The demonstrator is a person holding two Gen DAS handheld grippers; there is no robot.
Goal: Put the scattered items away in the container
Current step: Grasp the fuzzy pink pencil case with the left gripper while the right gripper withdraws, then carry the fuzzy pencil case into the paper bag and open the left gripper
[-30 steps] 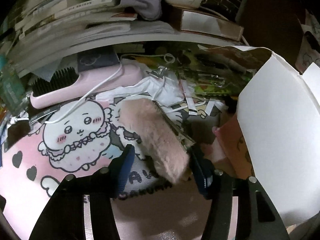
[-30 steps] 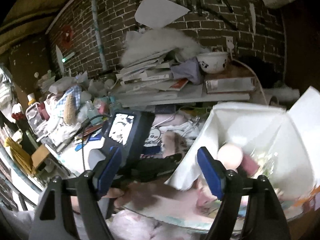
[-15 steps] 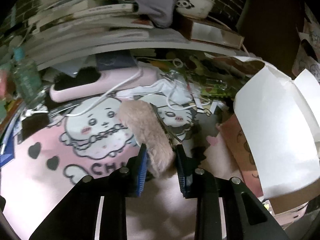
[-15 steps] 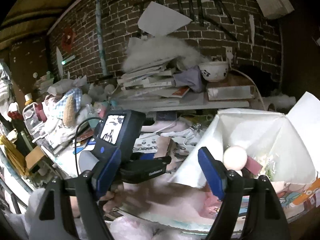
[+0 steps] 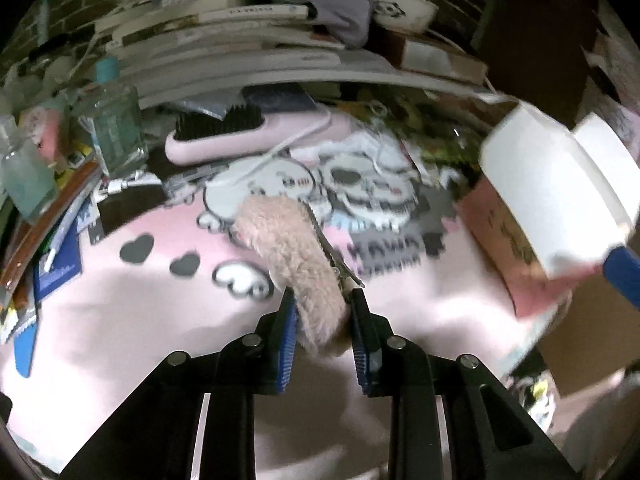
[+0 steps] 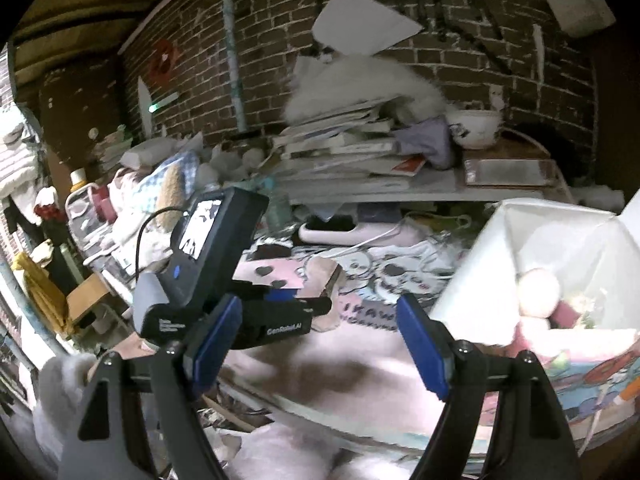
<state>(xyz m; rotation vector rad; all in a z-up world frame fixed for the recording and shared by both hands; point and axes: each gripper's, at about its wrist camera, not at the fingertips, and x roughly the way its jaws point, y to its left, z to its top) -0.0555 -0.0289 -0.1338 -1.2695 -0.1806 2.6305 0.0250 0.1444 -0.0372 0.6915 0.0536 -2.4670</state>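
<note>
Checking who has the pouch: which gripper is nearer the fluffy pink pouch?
Left. The left gripper is shut on the pouch; the right gripper hangs open and empty, apart from it, by the white box.

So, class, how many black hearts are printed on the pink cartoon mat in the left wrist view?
2: one black heart sits left of the other, both on the pink cartoon mat, left of the fluffy pink pouch. More may be hidden.

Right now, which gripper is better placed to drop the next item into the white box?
Left. The left gripper is already shut on the fuzzy pink pouch, with the white box open to its right. The right gripper is open and holds nothing.
</note>
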